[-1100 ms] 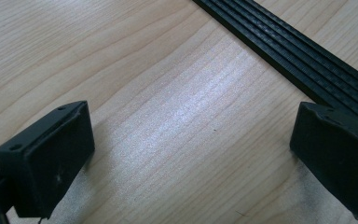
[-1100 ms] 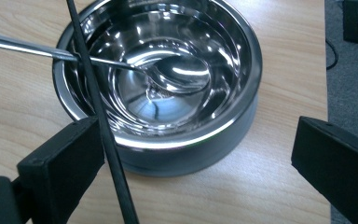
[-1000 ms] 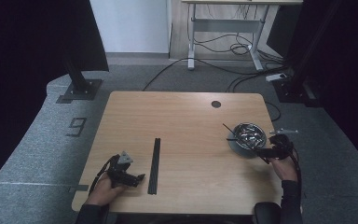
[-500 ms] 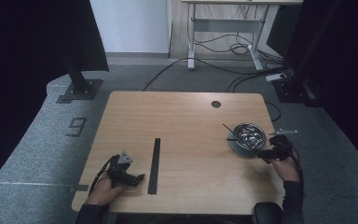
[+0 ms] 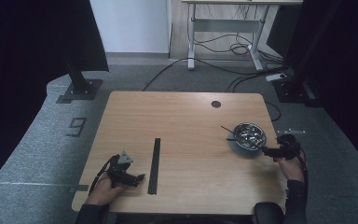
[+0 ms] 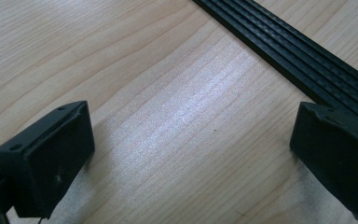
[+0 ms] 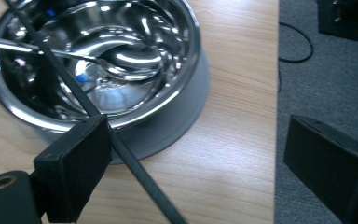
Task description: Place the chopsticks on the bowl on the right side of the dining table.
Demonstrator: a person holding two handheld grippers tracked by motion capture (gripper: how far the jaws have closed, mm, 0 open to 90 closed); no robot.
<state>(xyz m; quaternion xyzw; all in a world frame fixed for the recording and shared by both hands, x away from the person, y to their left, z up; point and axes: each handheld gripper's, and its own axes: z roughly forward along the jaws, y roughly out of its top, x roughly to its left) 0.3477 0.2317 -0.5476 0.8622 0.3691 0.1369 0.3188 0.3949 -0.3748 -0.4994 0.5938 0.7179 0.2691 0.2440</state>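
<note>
My right gripper [image 5: 266, 151] sits at the table's [image 5: 186, 116] right edge, just beside the steel bowl [image 5: 248, 134], its jaws spread wide with nothing between them. In the right gripper view one jaw touches a thin black rod [image 7: 74, 88] that leans across the bowl's rim; a spoon [image 7: 121, 58] lies inside. My left gripper [image 5: 137, 178] rests near the front left corner, jaws wide apart and empty, just beside the long black strip [image 5: 154, 164].

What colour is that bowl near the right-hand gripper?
The bowl is shiny silver metal, mirror-like inside, sitting on a grey base. It shows best in the right gripper view.
</note>
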